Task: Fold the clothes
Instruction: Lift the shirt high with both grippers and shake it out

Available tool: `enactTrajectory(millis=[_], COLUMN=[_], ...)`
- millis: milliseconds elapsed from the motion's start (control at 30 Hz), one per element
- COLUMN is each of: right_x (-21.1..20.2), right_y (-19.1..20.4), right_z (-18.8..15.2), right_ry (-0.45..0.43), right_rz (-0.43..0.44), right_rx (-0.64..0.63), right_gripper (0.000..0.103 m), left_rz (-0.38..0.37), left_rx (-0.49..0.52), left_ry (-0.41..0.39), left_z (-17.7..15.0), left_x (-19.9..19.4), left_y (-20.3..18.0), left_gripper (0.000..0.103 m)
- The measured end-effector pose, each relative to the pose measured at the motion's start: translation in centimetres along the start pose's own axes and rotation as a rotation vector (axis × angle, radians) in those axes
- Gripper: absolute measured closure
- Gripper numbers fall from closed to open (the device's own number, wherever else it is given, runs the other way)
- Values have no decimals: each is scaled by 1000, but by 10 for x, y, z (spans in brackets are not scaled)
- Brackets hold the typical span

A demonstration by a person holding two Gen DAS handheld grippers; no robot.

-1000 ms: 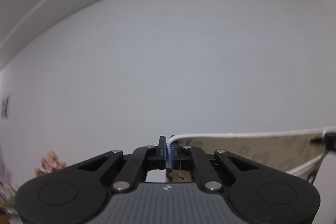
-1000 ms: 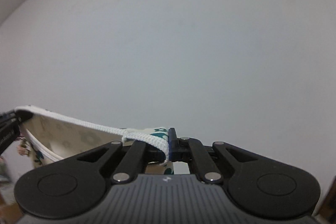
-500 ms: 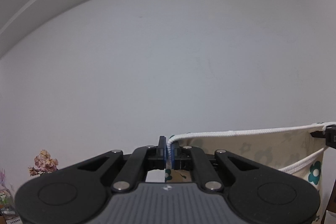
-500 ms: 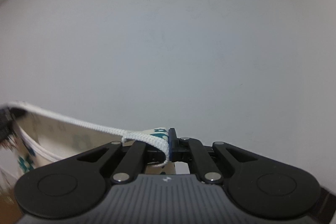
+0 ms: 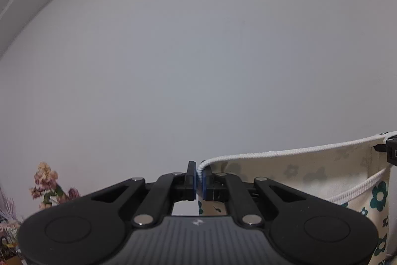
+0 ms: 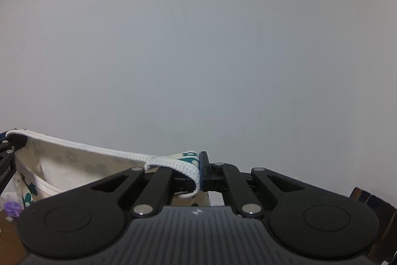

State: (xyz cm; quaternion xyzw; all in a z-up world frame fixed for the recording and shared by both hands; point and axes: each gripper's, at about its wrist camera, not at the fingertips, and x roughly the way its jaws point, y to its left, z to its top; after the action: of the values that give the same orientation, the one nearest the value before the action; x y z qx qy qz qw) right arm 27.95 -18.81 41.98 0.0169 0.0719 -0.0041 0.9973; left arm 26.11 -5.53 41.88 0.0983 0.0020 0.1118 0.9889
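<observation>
— How is the black two-finger left gripper with blue pads (image 5: 199, 176) held?

— It is pointed level, and its jaws are closed tight, with only a thin white ribbed edge pinched between the pads.

— And the black two-finger right gripper with a blue pad (image 6: 200, 171)?

— It is tipped slightly downward. Its jaws are likewise pressed together, a white ribbed band being clamped and draped over the left finger.

— Is either gripper seen from the other's camera?

— A dark part of each is glimpsed at the frame edge, at the same height.

Light is dim, even, soft, w/o glare; fisheye bends wall (image 5: 173, 66) lines at edges, corners dark, slight grain.
</observation>
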Motion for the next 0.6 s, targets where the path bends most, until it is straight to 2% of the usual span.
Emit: enactTrajectory(millis=[167, 233, 400, 467, 567, 600], right_x=[72, 101, 174, 208, 245, 249], right_y=[1, 0, 5, 5, 5, 2], right_z=[15, 27, 48, 49, 40, 34], right_ry=[-103, -145, -246, -270, -290, -295], right_rz=[-20, -13, -4, -3, 7, 13], right_rx=[10, 33, 37, 32, 22, 19], right_gripper=[101, 101, 101, 101, 101, 101], left_rz=[39, 49, 89, 84, 57, 45], left_rx=[2, -1, 15, -5, -34, -47], left_ry=[-159, -195, -249, -256, -270, -275], left_z=[3, 10, 17, 12, 2, -2], left_x=[53, 78, 147, 173, 186, 179], left_y=[-28, -35, -67, -53, -51, -51], left_gripper=[100, 100, 100, 100, 100, 100])
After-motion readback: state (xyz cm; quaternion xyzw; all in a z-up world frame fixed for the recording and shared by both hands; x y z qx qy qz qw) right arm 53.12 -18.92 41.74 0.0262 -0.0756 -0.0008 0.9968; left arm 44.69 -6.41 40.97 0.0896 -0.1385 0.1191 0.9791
